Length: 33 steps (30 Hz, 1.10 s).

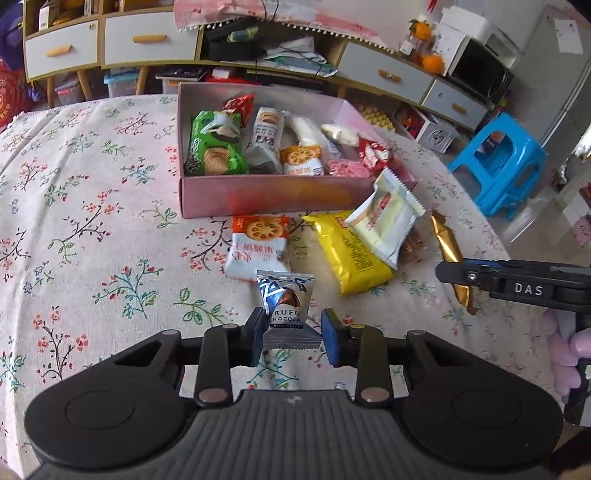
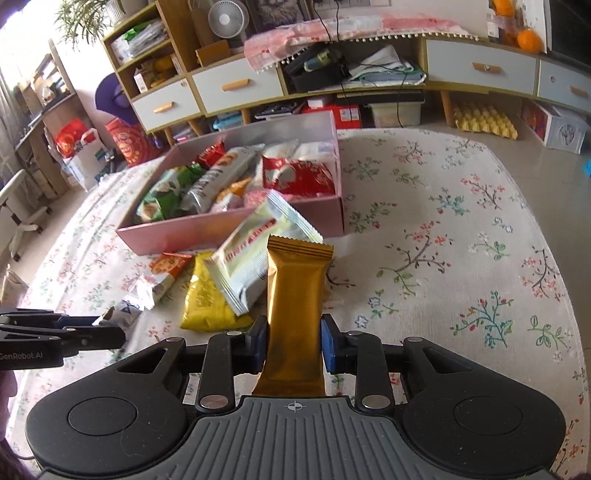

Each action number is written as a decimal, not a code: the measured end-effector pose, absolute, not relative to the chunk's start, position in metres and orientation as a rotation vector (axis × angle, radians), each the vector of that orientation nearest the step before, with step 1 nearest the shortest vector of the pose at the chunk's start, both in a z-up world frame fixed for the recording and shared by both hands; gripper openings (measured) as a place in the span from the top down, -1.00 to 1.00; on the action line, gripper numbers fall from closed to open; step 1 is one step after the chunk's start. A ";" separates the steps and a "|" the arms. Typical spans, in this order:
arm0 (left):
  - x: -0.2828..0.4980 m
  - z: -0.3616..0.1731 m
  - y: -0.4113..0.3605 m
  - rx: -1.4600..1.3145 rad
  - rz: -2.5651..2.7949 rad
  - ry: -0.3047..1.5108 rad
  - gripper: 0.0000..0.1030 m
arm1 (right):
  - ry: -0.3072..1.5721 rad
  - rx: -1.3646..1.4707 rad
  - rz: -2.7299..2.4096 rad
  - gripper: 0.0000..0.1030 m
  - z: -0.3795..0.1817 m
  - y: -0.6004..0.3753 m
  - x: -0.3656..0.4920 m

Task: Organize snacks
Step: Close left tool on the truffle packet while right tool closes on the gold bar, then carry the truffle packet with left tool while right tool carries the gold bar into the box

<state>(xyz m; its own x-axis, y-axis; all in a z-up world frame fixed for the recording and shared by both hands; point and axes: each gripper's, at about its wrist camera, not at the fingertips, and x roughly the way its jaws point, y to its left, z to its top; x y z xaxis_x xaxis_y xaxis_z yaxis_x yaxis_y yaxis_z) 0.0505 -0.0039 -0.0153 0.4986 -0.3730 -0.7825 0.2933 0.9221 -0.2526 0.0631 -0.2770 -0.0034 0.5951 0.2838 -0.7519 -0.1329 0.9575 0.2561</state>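
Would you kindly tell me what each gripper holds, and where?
The right gripper pinches the long gold foil bar near its lower end; the left gripper grips the silver-blue truffle chocolate packet at its bottom.

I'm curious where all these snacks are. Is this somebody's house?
Probably yes, a living room at home: a floral tablecloth, a drawer cabinet stuffed with clutter, a small fan and a blue plastic stool.

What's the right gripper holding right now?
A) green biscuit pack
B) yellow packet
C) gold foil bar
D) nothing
C: in the right wrist view the right gripper has its pads pressed on both sides of the gold foil bar, which stands up between them, while the yellow packet lies on the tablecloth.
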 end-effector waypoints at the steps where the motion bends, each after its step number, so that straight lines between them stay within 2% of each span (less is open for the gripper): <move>1: 0.050 -0.013 -0.004 -0.093 -0.409 0.964 0.43 | 0.900 0.186 0.245 0.47 -0.002 -0.277 0.063; 12: 0.055 0.008 -0.010 -0.137 -0.428 0.905 0.43 | 0.863 0.263 0.239 0.47 0.021 -0.276 0.076; 25: 0.096 0.031 -0.013 -0.274 -0.372 0.817 0.43 | 0.762 0.344 0.222 0.47 0.061 -0.256 0.111; 33: 0.114 0.031 -0.011 -0.332 -0.375 0.757 0.43 | 0.775 0.405 0.195 0.47 0.054 -0.254 0.133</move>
